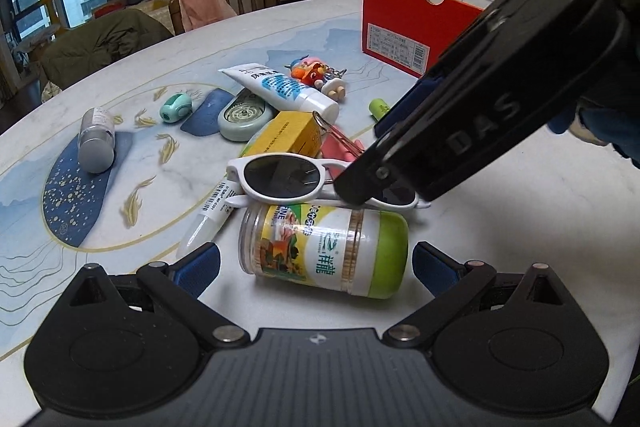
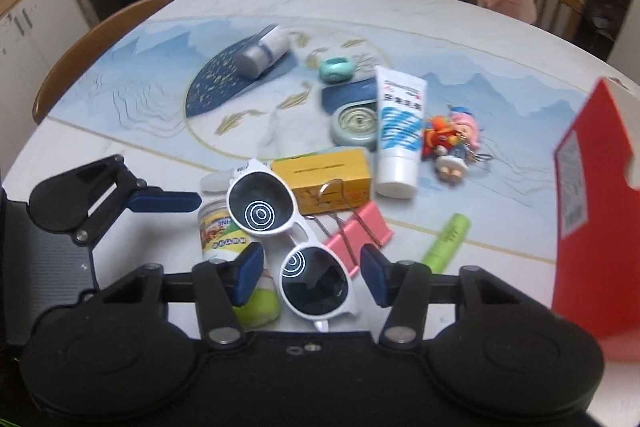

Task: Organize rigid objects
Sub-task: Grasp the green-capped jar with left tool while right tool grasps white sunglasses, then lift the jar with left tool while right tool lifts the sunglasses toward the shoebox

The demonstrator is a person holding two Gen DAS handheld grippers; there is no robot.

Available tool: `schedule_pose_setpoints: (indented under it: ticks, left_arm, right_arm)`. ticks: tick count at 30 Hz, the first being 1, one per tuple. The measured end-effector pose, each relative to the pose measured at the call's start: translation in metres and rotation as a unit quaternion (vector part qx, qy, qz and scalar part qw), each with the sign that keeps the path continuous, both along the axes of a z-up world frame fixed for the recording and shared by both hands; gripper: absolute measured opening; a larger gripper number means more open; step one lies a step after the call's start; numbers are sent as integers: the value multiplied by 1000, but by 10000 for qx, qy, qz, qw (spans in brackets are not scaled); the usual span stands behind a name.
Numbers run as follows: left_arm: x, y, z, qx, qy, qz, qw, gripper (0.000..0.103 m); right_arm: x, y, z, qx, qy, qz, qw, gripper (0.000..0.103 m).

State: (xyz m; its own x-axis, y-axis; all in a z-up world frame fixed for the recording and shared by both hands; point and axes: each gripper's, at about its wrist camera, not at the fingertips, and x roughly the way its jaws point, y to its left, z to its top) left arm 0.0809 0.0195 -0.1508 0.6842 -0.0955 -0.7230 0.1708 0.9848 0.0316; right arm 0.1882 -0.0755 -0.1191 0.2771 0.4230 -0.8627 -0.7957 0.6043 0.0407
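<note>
On table (image 1: 500, 227), toothpick jar (image 1: 324, 251) lying sideways, full

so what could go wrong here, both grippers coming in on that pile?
1. The right gripper straddles one lens of the white sunglasses, pads not yet touching; they lean on the toothpick jar and pink binder clip, so a lift may drag or tip those.
2. The jar lies on its side between the open left gripper fingers; it could roll.
3. Both grippers crowd the same spot and may collide.
</note>
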Motion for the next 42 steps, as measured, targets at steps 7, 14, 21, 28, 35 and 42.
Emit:
schedule_pose_setpoints:
  ticks: [7,14,21,28,35,42]
  left_arm:
    - [1,1,-2,3,-92,69,9999,102]
    - [0,0,-5,8,-121,5,9999,96]
    - [-2,-5,-5,92,-155,-53,9998,87]
    - [-7,-7,-5,190,-176,27,9997,87]
    - [-16,-5,6,72,-59,261,9996,87]
    - [-22,-5,37,-146,-244,435,9986,87]
  right_arm:
    - [7,9,-8,-201,14,-62,9998,46]
    - [13,0,-16,-160,421,-414,9981,49]
    - [17,-6,-27,-118,684,-807,9943,51]
    - [11,-8,-26,-72,672,-845,9941,46]
    - [0,-19,-12,122,623,-1006,9929,45]
    - [-3,-42,11,375,642,-1160,9905,0]
